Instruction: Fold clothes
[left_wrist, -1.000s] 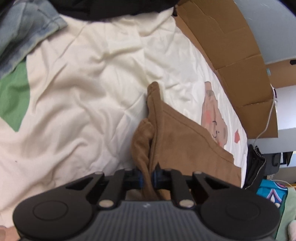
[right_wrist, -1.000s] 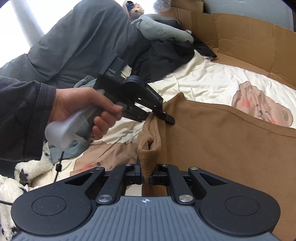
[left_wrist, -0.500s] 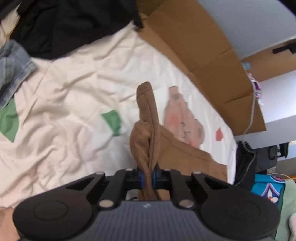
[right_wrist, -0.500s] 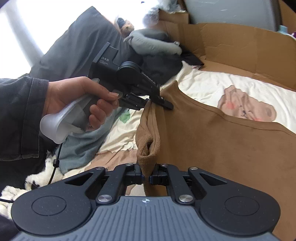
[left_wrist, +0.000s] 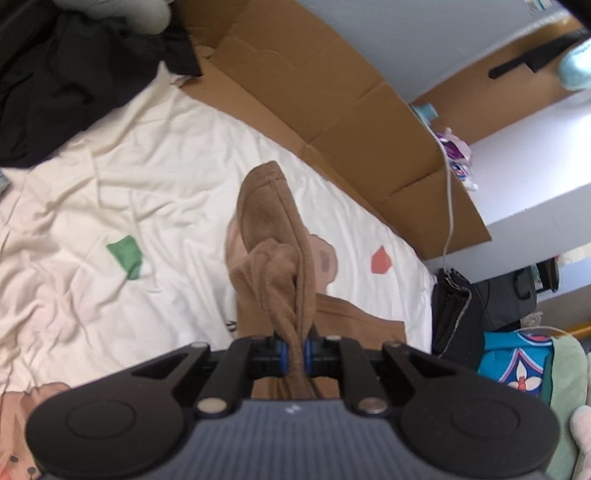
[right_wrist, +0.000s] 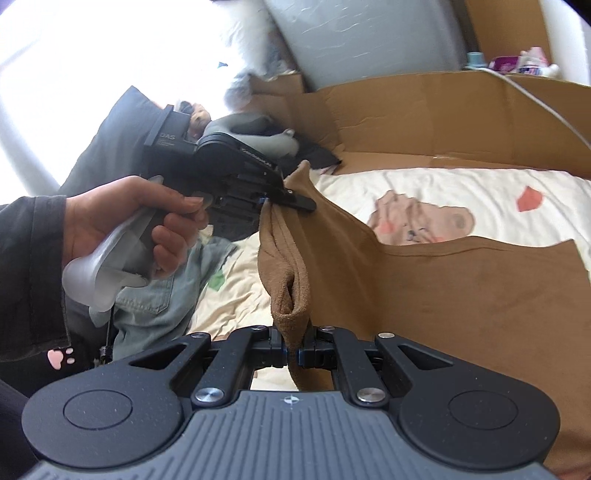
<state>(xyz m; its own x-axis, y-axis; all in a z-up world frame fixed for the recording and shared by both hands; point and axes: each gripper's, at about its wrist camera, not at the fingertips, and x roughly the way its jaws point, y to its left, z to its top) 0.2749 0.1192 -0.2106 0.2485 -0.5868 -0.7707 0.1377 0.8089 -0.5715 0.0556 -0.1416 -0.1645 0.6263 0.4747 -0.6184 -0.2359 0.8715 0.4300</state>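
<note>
- The left gripper (left_wrist: 293, 352) is clamped on a bunched fold of the brown garment (left_wrist: 273, 254); cloth fills the narrow gap between its blue-edged pads.
- The right gripper (right_wrist: 293, 350) likewise pinches a rolled edge of the same garment (right_wrist: 443, 295), just beside its folded corner.
- In the right wrist view the left gripper (right_wrist: 291, 197) shows from the side, held by a hand (right_wrist: 122, 221) in a dark sleeve (right_wrist: 33, 273), its tips nipping the garment's top edge.
- One short stretch of hem runs between the two grips, so the two tools are near each other; the rest of the cloth hangs down to the right, its lower part hidden.
- Below lies one cream bedsheet (left_wrist: 110, 177), wrinkled, printed with a bear (right_wrist: 424, 221), a green patch (left_wrist: 125, 254) and a red patch (left_wrist: 380, 260); a broad bare stretch of it lies open under the garment.
- Cardboard panels (left_wrist: 332, 110) wall the sheet's far edge.
- Dark clothing (left_wrist: 55, 74) crowds one corner; one denim piece (right_wrist: 159, 295) lies near the hand.
- One white cable (left_wrist: 448, 206) drops over the cardboard.
</note>
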